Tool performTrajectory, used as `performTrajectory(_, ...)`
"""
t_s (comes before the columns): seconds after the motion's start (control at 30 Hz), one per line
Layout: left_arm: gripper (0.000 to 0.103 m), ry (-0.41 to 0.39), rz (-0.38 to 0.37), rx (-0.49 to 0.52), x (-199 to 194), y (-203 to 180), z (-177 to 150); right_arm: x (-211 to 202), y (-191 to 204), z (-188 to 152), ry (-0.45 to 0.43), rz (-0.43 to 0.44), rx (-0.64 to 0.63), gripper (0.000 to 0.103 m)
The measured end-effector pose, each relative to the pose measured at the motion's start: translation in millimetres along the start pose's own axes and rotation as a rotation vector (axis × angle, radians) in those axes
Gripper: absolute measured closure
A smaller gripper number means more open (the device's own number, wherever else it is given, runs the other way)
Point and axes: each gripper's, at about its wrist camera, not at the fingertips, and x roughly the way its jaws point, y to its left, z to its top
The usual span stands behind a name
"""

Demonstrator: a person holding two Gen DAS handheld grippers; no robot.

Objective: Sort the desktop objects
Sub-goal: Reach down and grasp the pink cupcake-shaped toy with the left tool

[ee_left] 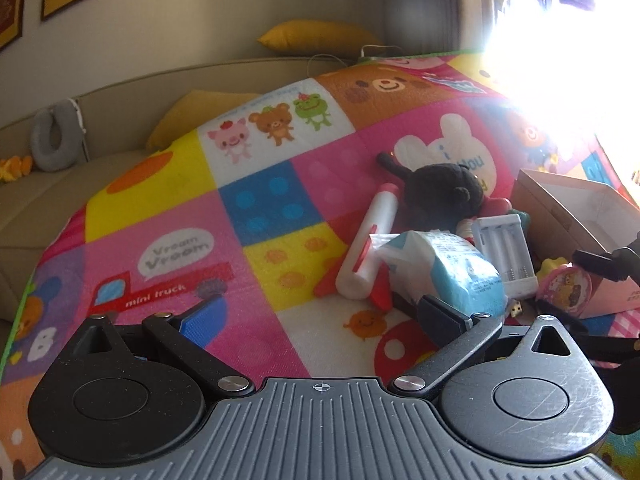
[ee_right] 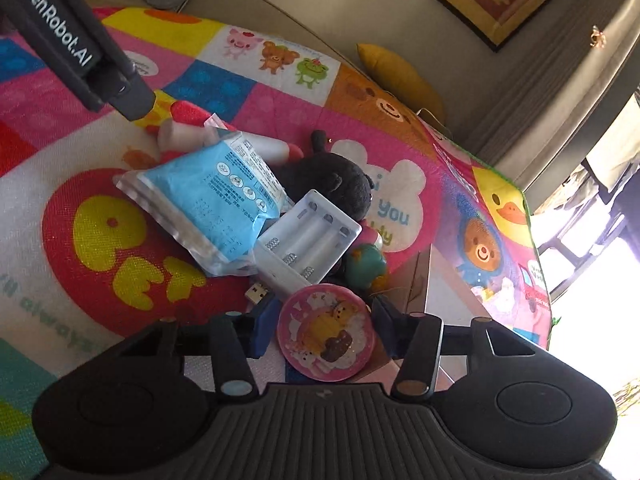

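While our right gripper (ee_right: 326, 330) pinches the pink round tin (ee_right: 326, 332) beside the cardboard box (ee_right: 416, 276), our left gripper (ee_left: 320, 312) gapes empty over the cartoon mat (ee_left: 168, 208), blue pouch (ee_left: 452, 272) and white battery charger (ee_left: 506, 256) piled just ahead

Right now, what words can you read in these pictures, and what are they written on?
"GenRobot.AI": on the left hand-held gripper.
"Vroom Vroom": speech bubble on the play mat.
"mini truck": red truck on the mat.
"you": rabbit patch.
Blue pouch: print too small to read.
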Motion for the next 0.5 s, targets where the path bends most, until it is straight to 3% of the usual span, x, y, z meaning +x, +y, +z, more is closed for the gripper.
performTrajectory(0.03, 0.0, 0.004, -0.003, -0.003, 0, -1, -1, -5, -3, 0, -0.009, -0.006, 0.009, 0.077)
performTrajectory(0.07, 0.0, 0.008, -0.01, -0.008, 1, -1, -2, -11, -6, 1, -0.013, -0.009, 0.01, 0.089)
performTrajectory(0.13, 0.0, 0.022, -0.027, -0.018, 2, -3, -5, -25, -21, 3, 0.006, 0.044, 0.073, 0.094)
performTrajectory(0.33, 0.0, -0.005, -0.188, 0.039, -16, -35, -15, -59, -63, -18, 0.07, 0.196, 0.277, 0.094)
performTrajectory(0.4, 0.0, -0.037, -0.227, 0.112, -22, -58, -18, -63, -76, -36, 0.107, 0.212, 0.365, 0.088)
performTrajectory(0.47, 0.0, -0.053, -0.246, 0.194, -22, -85, -21, -57, -90, -56, 0.19, 0.254, 0.512, 0.068)
performTrajectory(0.5, 0.0, -0.053, -0.257, 0.226, -21, -96, -21, -52, -98, -68, 0.243, 0.292, 0.603, 0.066)
